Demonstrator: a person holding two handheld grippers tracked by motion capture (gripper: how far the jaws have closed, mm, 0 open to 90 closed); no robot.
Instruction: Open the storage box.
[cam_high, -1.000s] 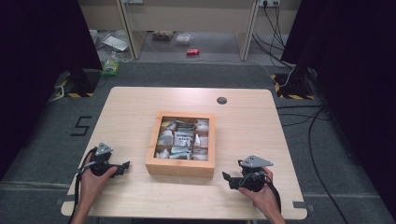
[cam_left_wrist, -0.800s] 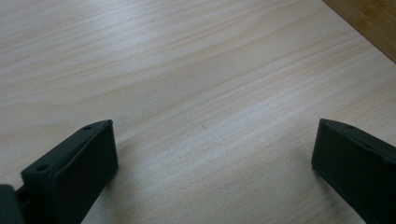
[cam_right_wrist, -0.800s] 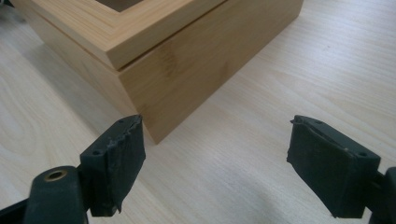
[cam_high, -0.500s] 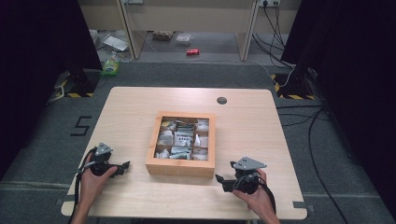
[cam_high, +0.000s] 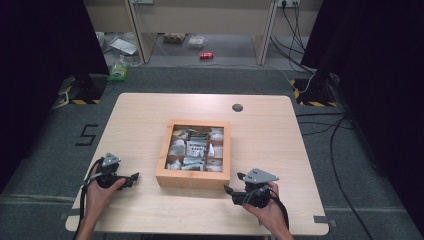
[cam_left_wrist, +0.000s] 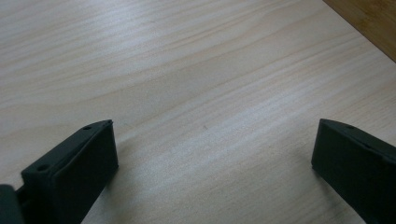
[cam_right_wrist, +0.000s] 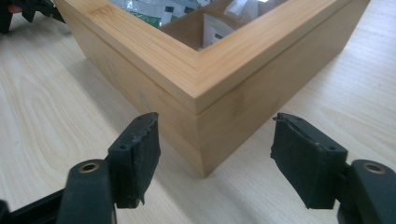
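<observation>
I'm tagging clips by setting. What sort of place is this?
Likely a lab recording booth: black curtains flank a lone wooden table, hazard-taped stand feet and trailing cables lie on grey carpet.

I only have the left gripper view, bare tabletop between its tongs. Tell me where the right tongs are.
Observer: The right tongs face the near right corner of the wooden compartment box, not touching it.
Operator: Report their state.
Observer: Open; they have just been closing, with the corner ahead of them and nothing gripped.
Operator: Say what the box holds.
Observer: Small sachets fill its compartments, seen through the framed top in the high view.
Operator: Place my left tongs.
Observer: The left tongs sit left of the box, open, apart from it.
</observation>
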